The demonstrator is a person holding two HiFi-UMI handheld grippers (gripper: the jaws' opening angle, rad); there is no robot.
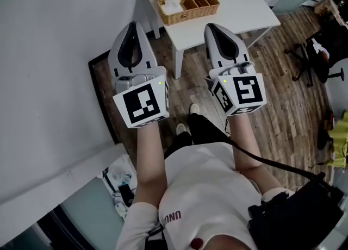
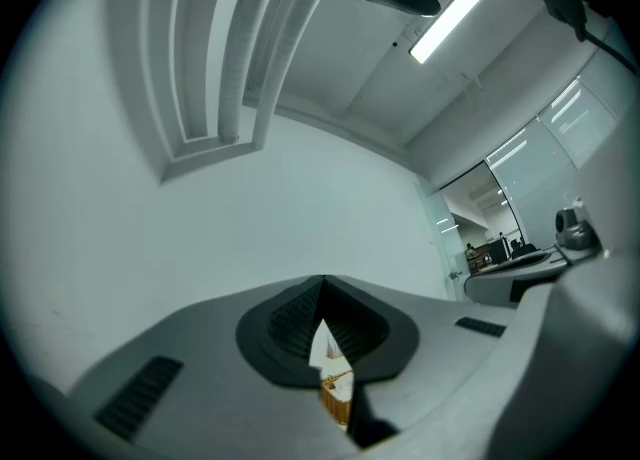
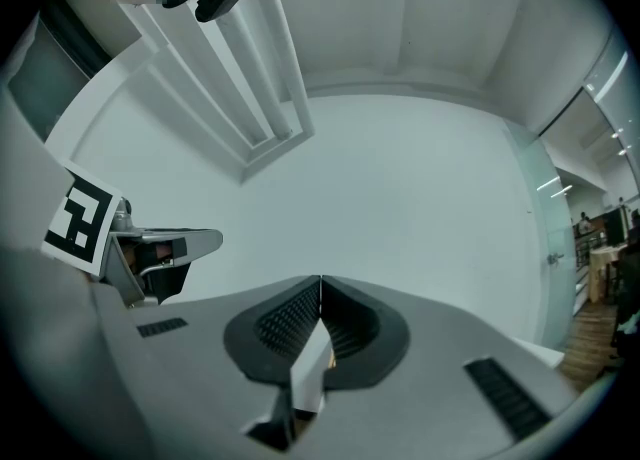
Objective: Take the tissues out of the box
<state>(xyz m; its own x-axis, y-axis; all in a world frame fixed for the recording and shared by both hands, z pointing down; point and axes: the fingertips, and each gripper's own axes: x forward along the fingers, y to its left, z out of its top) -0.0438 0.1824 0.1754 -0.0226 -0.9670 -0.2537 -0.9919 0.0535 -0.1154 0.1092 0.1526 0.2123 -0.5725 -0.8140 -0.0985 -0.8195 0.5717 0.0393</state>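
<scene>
Crumpled white tissues [image 1: 173, 5] sit in the left end compartment of a woven box [image 1: 190, 15] on the white table [image 1: 239, 10], well ahead of both grippers. The left gripper [image 1: 132, 27] and right gripper [image 1: 212, 28] are closed tight and hold nothing.

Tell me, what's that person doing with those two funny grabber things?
A person is standing in front of a white table and holds one grabber in each hand. The left tongs and the right tongs are both shut, with nothing in them, and are raised in the air short of the table. On the table is a wicker basket with white tissues in its end compartment. No tissue has been pulled out yet, so the job hasn't really begun.
</scene>
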